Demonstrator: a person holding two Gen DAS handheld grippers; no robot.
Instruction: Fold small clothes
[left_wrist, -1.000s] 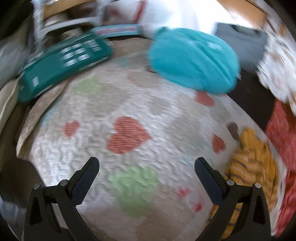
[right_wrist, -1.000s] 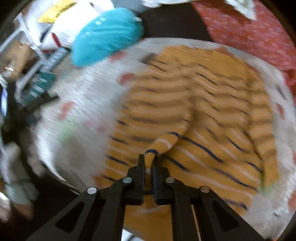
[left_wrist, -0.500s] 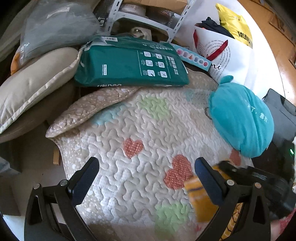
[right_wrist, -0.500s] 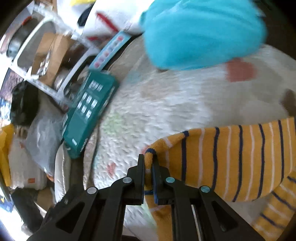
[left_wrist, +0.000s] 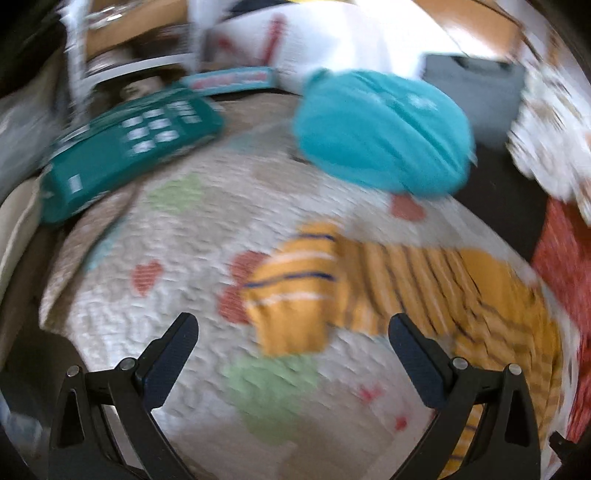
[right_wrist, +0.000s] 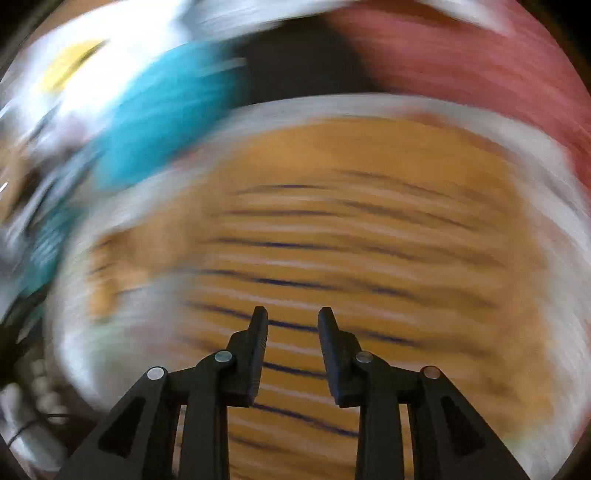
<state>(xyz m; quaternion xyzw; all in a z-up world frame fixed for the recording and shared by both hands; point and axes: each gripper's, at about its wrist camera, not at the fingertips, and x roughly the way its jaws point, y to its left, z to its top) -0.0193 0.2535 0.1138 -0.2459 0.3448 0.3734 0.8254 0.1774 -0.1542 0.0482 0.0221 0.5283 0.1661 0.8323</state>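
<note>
With our right tool (right_wrist: 291, 321) opening above the striped yellow garment (left_wrist: 388, 284) spread on the heart-print quilt (left_wrist: 177, 266), nothing between its pads, and our left tool (left_wrist: 293, 334) wide and empty, we should smooth the sleeve flat before the next fold.

Heavy blur. Right gripper (right_wrist: 291, 314) w/ jaws opening, nothing pinched btwn them, over orange striped top (right_wrist: 369, 229) on pale quilt (right_wrist: 369, 105). Teal bundle (right_wrist: 173, 118) far left, red cloth (right_wrist: 461, 62) far right.
</note>
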